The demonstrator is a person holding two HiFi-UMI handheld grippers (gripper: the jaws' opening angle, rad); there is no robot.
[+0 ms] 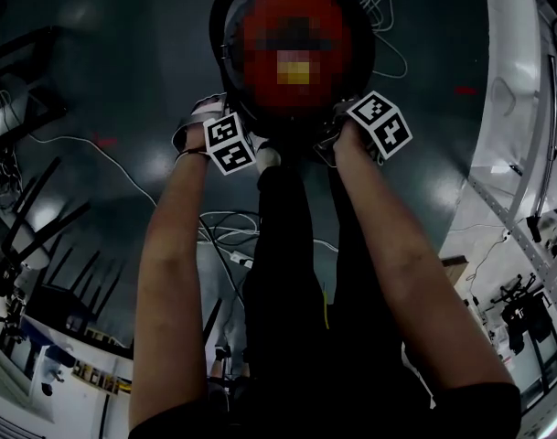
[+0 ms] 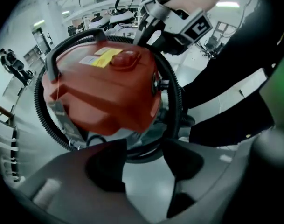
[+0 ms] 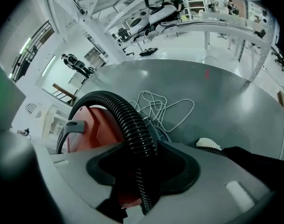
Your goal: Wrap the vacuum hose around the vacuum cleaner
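Red plastic forms the body of the vacuum cleaner, which stands upright on the grey floor with its dark carry handle on top. The black ribbed vacuum hose rings the body in a roughly level loop. It then arches up and runs lengthwise down between the jaws of the right hand-held gripper, which clamp it at a middling width. The left hand-held gripper stands open and empty, its tips near the loop.
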